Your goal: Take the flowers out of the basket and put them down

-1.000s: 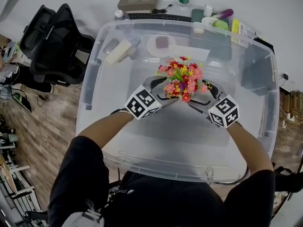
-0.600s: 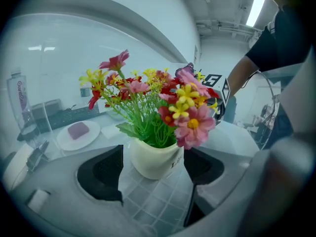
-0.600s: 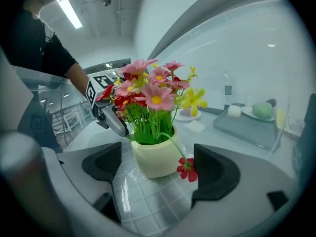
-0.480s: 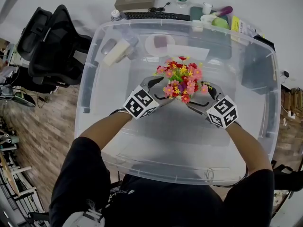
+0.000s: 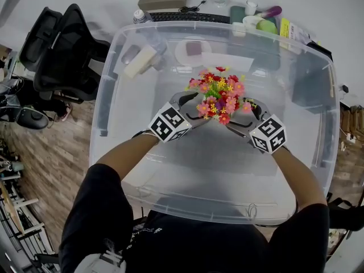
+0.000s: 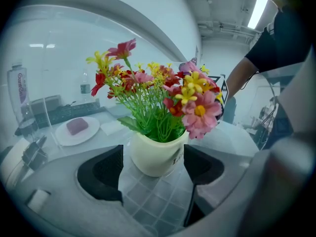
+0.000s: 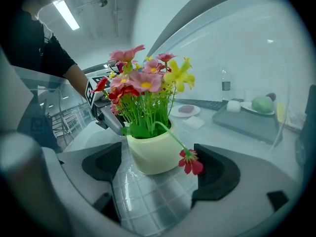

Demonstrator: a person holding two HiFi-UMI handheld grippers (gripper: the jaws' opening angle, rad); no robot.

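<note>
Both released, jaws apart: left hand-held gripper (image 5: 192,107) and right hand-held gripper (image 5: 242,115) flank the cream pot (image 6: 157,154) of flowers (image 5: 219,92) standing mid-floor in the clear basket (image 5: 114,95); best, I judge, to clamp the pot wall below the blooms, then lift straight.

The left forearm (image 5: 122,152) and right forearm (image 5: 296,172), both bare, reach forward and converge. The left gripper (image 5: 193,110) and right gripper (image 5: 243,117) angle inward towards each other, marker cubes uppermost. Each gripper's jaws stand well apart, not clamped.
</note>
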